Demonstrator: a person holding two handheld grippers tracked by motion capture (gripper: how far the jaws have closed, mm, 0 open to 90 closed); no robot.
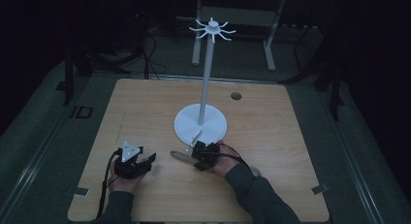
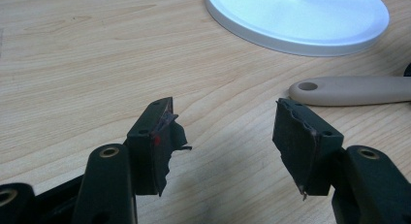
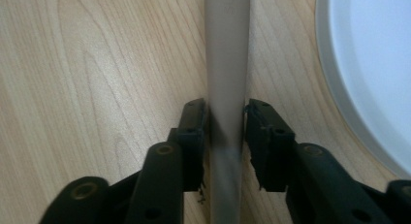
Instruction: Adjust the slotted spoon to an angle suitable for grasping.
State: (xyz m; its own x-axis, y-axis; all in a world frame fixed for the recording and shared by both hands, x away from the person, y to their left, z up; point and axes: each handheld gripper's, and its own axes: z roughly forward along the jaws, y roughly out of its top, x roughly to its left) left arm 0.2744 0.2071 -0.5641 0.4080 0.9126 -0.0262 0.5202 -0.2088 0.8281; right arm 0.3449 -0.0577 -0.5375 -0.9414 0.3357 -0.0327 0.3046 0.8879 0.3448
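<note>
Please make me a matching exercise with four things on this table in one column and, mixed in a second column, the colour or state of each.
Things:
1. left gripper
2. right gripper
3. stand
4. handle

States:
A. white, with a round base and a tall pole
B. beige, lying flat, with a hole at its end
C. open, nothing between its jaws
D. closed on the handle

Pairs: 1-C, 2-D, 3-A, 4-B
</note>
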